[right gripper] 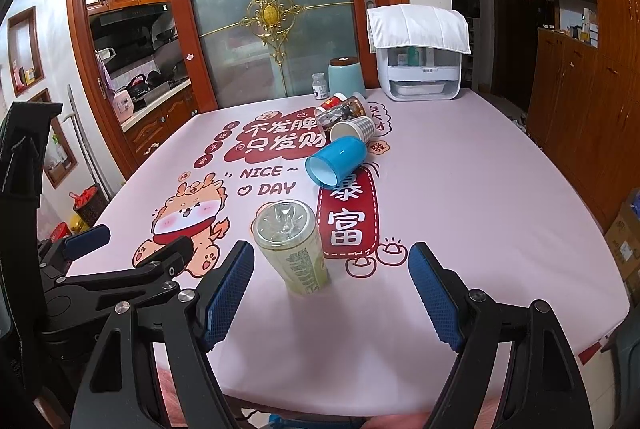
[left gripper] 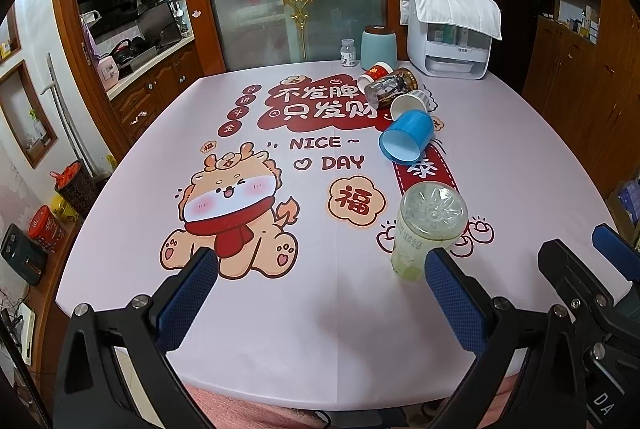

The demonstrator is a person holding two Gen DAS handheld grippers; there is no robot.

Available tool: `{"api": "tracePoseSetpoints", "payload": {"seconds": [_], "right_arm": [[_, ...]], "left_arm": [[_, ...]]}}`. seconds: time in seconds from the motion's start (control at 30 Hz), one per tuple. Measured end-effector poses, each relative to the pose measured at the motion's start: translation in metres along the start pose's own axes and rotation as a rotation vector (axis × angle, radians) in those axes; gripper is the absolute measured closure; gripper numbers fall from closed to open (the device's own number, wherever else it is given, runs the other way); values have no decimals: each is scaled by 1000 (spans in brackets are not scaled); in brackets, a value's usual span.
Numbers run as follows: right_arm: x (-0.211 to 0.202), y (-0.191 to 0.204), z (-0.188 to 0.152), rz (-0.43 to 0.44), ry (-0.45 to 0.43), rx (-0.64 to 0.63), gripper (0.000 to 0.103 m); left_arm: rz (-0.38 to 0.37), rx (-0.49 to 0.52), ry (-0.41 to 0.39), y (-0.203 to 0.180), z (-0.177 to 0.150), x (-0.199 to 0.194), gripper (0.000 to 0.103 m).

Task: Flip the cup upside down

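A clear plastic cup (left gripper: 428, 229) with green print stands upside down on the pink tablecloth, base up; it also shows in the right wrist view (right gripper: 294, 249). My left gripper (left gripper: 320, 277) is open and empty, the cup just beyond its right finger. My right gripper (right gripper: 332, 285) is open and empty, the cup just ahead between its fingers, nearer the left one. A blue cup (left gripper: 406, 142) (right gripper: 334, 161) lies on its side farther back. Behind it lie a white paper cup (left gripper: 412, 103) (right gripper: 354, 129), a dark printed cup (left gripper: 390, 87) (right gripper: 340, 111) and a red cup (left gripper: 374, 73).
At the table's far edge stand a teal canister (left gripper: 378, 47), a small white bottle (left gripper: 348, 53) and a white appliance under a cloth (left gripper: 452, 33). The right gripper's frame shows in the left view (left gripper: 592, 281). Wooden cabinets stand to the right.
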State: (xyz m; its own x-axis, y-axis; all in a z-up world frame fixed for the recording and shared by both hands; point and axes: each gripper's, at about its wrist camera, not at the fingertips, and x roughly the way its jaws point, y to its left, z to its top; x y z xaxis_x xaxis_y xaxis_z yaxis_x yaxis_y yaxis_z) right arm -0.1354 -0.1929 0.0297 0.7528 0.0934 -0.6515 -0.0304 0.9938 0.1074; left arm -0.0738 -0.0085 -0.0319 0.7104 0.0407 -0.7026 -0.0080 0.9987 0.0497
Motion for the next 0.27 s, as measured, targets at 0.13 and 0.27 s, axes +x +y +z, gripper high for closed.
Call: {"api": "tracePoseSetpoints", "payload": {"seconds": [0.13, 0.27], "right_arm": [[2, 0, 1, 2, 3, 2, 22], [3, 0, -2, 3, 10, 4, 22]], "left_arm": [[0, 3, 4, -1, 0, 2, 1], [-1, 6, 12, 4, -6, 1, 1]]}}
